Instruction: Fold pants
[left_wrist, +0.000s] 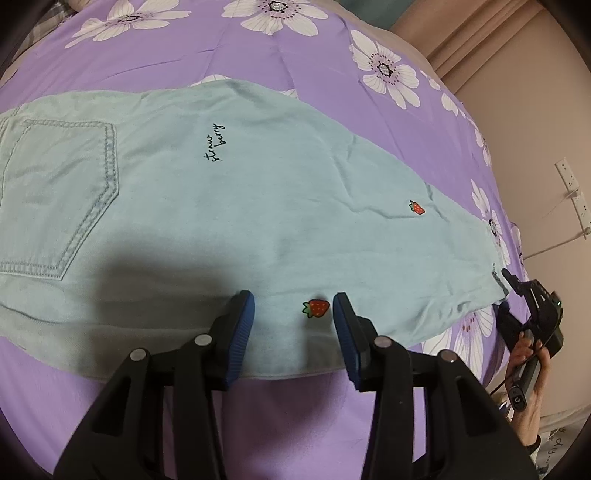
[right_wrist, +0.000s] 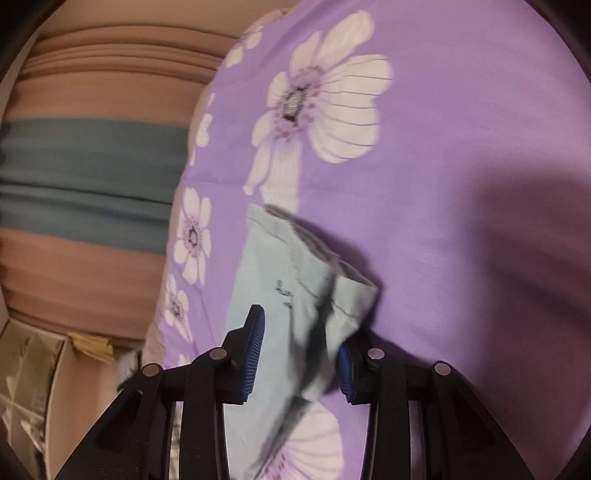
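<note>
Your pale blue pants (left_wrist: 229, 206) lay flat across the bed, on a purple sheet (left_wrist: 207, 51) printed with white flowers. In the left wrist view a stitched back pocket (left_wrist: 59, 195) sat at the left end of the garment, the handwritten "strawberry" lettering (left_wrist: 215, 143) lay near the middle, and a small strawberry patch (left_wrist: 416, 207) sat toward the hem on the right.

Your left gripper (left_wrist: 293, 306) hovered at the near edge of the pants with its fingers (left_wrist: 242, 325) partly apart, one on either side of a second strawberry patch (left_wrist: 316, 308). The blue pads pressed on nothing; whether the tips touched the cloth could not be told.

Your right gripper (right_wrist: 301, 339) was at the hem end of the leg. The hem cloth (right_wrist: 317, 295) rose bunched and folded between its fingers (right_wrist: 253, 347), and the right pad lay against the fabric while the left pad stood clear of it, so no pinch showed. That view was blurred. In the left wrist view your right hand (left_wrist: 524, 350) held that gripper just beside the corner of the hem, near the bed's edge.
</note>
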